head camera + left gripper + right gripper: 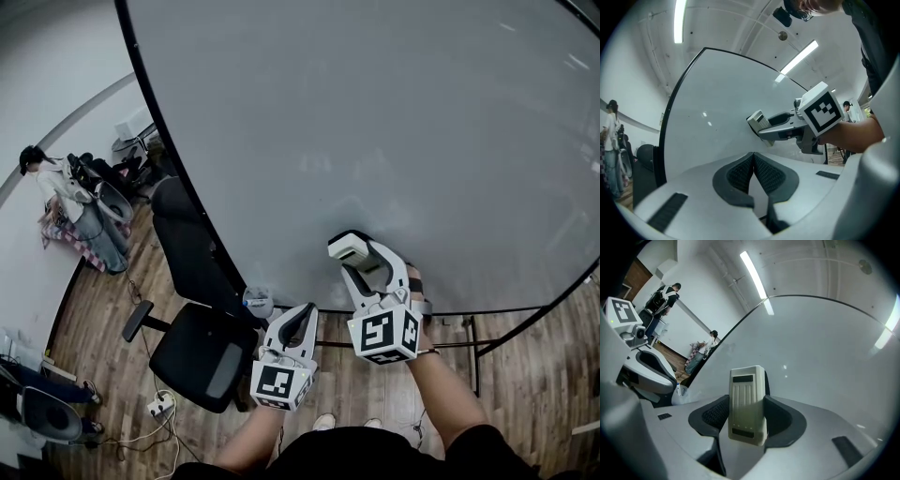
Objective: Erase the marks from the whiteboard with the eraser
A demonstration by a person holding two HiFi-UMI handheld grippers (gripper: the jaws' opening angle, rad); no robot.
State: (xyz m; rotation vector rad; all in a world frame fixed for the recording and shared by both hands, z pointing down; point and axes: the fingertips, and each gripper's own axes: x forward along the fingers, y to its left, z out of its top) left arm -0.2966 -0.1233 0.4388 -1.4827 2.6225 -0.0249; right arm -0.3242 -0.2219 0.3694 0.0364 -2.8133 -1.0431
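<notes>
Right gripper view: the eraser point(747, 404), a pale ribbed block, stands upright in the right tongs point(746, 420), which are clamped on its two long sides. In the left gripper view its far face meets the whiteboard point(717, 103). The head view puts that spot low on the board, close to the bottom edge. The left tongs point(753, 172) are closed together with nothing between them, held just left of the right tongs and below the board's bottom edge. A black office chair point(202, 352) stands on the wooden floor point(525, 384) by the board's left edge.
</notes>
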